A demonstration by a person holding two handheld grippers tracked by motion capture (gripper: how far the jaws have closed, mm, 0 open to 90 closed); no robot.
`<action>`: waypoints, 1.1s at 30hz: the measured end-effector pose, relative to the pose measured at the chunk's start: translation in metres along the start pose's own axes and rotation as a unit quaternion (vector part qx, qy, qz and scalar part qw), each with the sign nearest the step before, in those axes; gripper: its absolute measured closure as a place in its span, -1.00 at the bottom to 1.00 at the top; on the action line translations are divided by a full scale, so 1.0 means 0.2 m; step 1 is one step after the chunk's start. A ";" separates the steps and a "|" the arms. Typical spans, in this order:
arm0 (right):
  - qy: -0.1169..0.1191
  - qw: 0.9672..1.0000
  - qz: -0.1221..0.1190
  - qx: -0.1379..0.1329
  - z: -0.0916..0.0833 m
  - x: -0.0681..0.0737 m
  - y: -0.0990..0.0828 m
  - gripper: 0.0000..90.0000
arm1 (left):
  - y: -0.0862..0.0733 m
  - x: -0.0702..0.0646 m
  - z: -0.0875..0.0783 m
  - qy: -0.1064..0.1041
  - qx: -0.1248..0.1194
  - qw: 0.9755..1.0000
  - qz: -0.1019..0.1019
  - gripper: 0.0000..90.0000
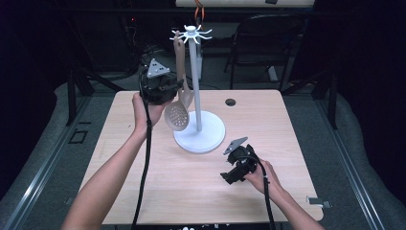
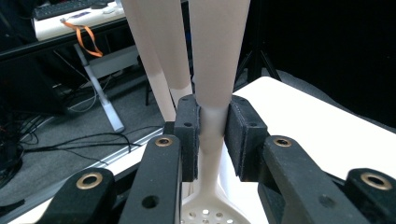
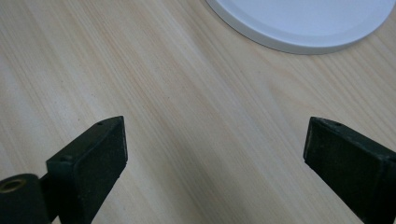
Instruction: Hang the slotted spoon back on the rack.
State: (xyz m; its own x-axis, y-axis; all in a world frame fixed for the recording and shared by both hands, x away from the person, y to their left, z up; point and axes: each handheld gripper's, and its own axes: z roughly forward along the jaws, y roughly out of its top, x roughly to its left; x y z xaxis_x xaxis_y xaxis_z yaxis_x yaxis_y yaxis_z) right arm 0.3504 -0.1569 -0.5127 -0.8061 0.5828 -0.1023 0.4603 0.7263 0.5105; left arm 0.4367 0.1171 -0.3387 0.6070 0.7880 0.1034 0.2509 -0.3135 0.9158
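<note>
A beige slotted spoon [image 1: 178, 114] hangs by its handle from a hook of the white utensil stand [image 1: 193, 72], its perforated bowl low beside the stand's round base [image 1: 210, 139]. My left gripper [image 1: 179, 90] is shut on the spoon's handle just above the bowl. In the left gripper view the two pads [image 2: 187, 135] pinch the narrow neck of the slotted spoon [image 2: 210, 126], the holed bowl showing below. My right gripper [image 1: 225, 176] rests low over the table near the front right, open, with nothing between its fingers [image 3: 100, 149]; the base's rim [image 3: 299, 28] lies ahead of it.
The light wooden table [image 1: 158, 187] has a round cable hole [image 1: 230, 102] at its far edge. A black chair [image 1: 268, 38] stands behind the table, and cables trail over the floor [image 2: 70, 140] beyond it.
</note>
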 end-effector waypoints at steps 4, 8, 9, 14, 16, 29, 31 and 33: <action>0.005 1.000 0.008 -0.010 0.01 0.00 0.00 -0.87 | 0.01 0.00 0.01 0.003 0.005 1.000 0.001 0.67; 0.005 1.000 0.008 -0.010 0.01 0.00 0.00 -0.87 | 0.02 0.00 0.03 0.002 0.009 1.000 -0.001 0.67; 0.005 1.000 0.008 -0.010 0.01 0.00 0.00 -0.87 | 0.02 0.00 0.04 0.001 0.011 1.000 0.000 0.67; 0.008 1.000 0.005 -0.007 0.01 0.00 0.00 -0.87 | 0.02 0.01 0.06 -0.003 0.015 1.000 -0.001 0.66; 0.008 1.000 0.007 -0.008 0.01 0.00 0.00 -0.87 | 0.02 0.01 0.07 -0.003 0.015 1.000 -0.002 0.66; 0.007 1.000 0.007 -0.008 0.01 0.01 0.00 -0.87 | 0.02 0.01 0.09 -0.006 0.016 1.000 -0.014 0.64; 0.006 1.000 0.006 -0.007 0.01 0.01 0.00 -0.87 | 0.01 0.00 0.09 -0.007 0.012 1.000 -0.019 0.60; 0.006 1.000 0.003 -0.005 0.00 0.00 0.00 -0.87 | 0.00 0.00 0.08 -0.003 0.008 1.000 -0.014 0.56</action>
State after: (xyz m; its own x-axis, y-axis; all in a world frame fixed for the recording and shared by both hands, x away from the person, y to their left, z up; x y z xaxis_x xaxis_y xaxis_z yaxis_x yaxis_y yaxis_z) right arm 0.3500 -0.1560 -0.5136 -0.8074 0.5832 -0.0892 0.4616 0.7186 0.5201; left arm 0.4487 0.1093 -0.3454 0.6042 0.7933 0.0757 0.2793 -0.2997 0.9122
